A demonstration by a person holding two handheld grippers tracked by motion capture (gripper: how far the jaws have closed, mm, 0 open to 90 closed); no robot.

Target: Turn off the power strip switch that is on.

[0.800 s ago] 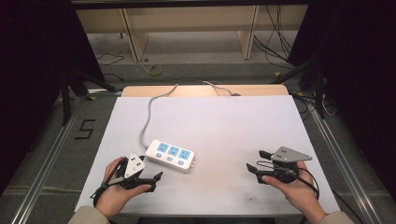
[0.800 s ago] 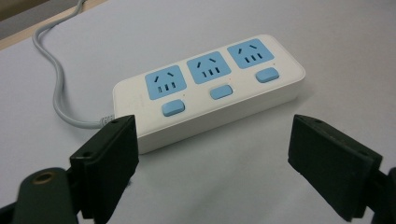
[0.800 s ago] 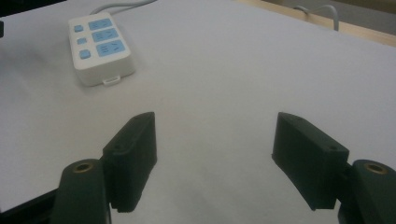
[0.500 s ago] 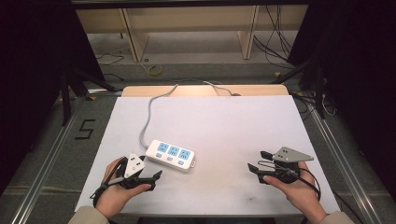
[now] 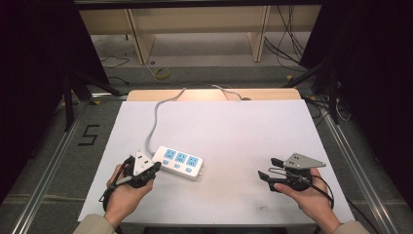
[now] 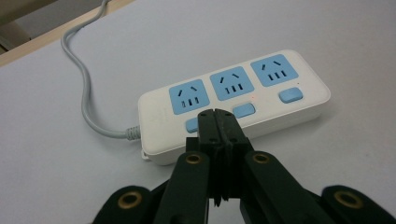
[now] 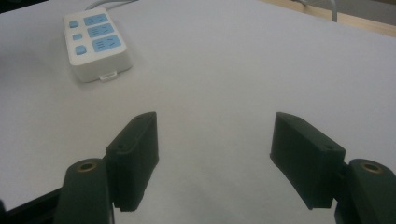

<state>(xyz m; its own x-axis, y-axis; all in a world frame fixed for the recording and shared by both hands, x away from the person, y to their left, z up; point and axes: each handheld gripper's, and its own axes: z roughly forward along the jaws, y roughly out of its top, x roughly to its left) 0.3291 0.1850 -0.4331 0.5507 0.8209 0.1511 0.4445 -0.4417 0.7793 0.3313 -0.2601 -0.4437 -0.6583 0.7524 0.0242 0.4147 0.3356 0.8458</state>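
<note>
Power strip [image 5: 178, 162] lies on the white table [image 5: 234, 126] toward the person's left, its long axis running left to right and tilted slightly, with its grey cord [image 5: 156, 119] leaving the left end and curving away to the far edge. Nearest to it is the left gripper [image 5: 155, 167], jaws pressed together with nothing between them, the tips right at the strip's left end. In the left gripper view those closed tips [image 6: 219, 122] sit over the near edge of the strip [image 6: 233, 100], just at the leftmost blue switch [image 6: 192, 124]; whether they touch it I cannot tell. That switch looks like the likely target, a short push forward and down. Right gripper [image 5: 268, 168] rests well apart on the right side, jaws spread wide and empty, pointing toward the strip.
</note>
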